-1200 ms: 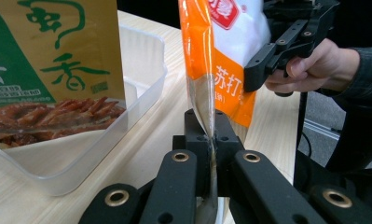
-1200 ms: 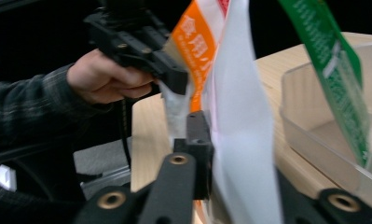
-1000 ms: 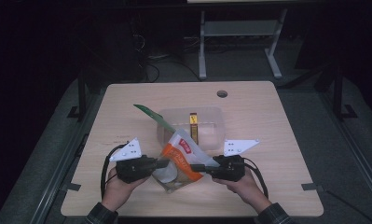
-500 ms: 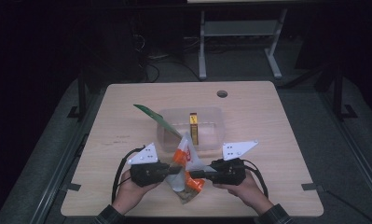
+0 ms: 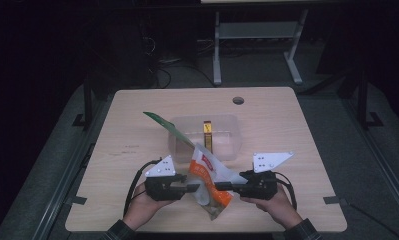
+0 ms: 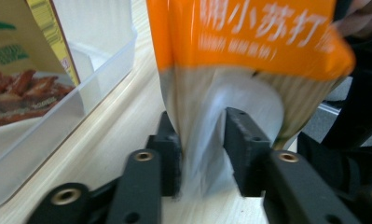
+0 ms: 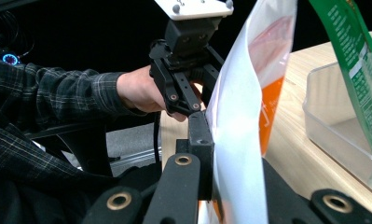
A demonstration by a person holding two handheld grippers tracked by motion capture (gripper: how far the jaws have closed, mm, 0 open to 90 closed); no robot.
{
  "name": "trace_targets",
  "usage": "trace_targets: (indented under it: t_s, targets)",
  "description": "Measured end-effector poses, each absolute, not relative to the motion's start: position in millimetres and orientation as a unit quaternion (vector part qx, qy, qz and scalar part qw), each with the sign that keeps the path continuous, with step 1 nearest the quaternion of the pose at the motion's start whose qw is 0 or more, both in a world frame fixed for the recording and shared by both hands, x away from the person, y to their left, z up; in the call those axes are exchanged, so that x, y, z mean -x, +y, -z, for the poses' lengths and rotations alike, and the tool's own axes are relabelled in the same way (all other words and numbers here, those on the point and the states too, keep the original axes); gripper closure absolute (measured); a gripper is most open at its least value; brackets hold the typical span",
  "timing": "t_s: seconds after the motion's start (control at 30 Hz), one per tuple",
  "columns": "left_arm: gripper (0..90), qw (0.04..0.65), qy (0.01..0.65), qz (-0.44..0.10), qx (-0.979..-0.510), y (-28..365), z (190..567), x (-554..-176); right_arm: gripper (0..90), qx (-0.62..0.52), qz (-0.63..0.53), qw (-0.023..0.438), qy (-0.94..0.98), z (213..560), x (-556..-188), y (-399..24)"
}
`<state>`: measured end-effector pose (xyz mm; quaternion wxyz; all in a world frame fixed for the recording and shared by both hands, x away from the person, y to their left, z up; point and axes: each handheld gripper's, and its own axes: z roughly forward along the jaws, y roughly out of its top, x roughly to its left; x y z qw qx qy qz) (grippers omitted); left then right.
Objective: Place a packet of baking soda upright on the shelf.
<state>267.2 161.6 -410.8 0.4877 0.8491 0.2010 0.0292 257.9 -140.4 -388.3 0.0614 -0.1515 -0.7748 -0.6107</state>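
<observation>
High view: an orange-and-white snack bag (image 5: 209, 182) is held between the two grippers, above the near part of the wooden table (image 5: 297, 135) and just in front of the clear plastic bin (image 5: 222, 131) that serves here as landmark. The right gripper (image 5: 223, 186) is clamped tight on the bag's right side; in the right gripper view its jaws pinch the white back of the bag (image 7: 239, 116) with no gap visible. The left gripper (image 5: 194, 187) meets the bag from the other side; its jaws have just been opening, and in the left gripper view they stand partly apart with the bag's pale lower part (image 6: 207, 140) between them, the left pad (image 6: 170, 140) close against the film and the right pad (image 6: 242, 140) near or at it; whether they press cannot be told. The bin is an open rectangular container. Inside it a narrow yellow-and-black packet (image 5: 207, 134) stands on edge near the middle, and a green packet (image 5: 169, 127) leans over its left rim, its upper end projecting away from the bin to the left. In the left gripper view a packet (image 6: 32, 70) printed with reddish food strips leans against the bin's wall (image 6: 104, 70).
</observation>
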Motion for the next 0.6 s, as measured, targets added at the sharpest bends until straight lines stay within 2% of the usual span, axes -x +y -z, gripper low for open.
trace_targets:
  t_s: [0.33, 0.6]
  targets:
    - [48.8, 0.466, 0.214, -0.046, -0.857, 177.4, 412.6, -269.8, 90.0, 0.159, 0.605, 0.035, -0.78, 381.6, -257.6, -158.7]
    - [36.4, 0.452, 0.239, -0.036, -0.859, 198.1, 416.2, -269.2, 90.0, 0.172, 0.602, 0.012, -0.78, 376.5, -262.3, -175.4]
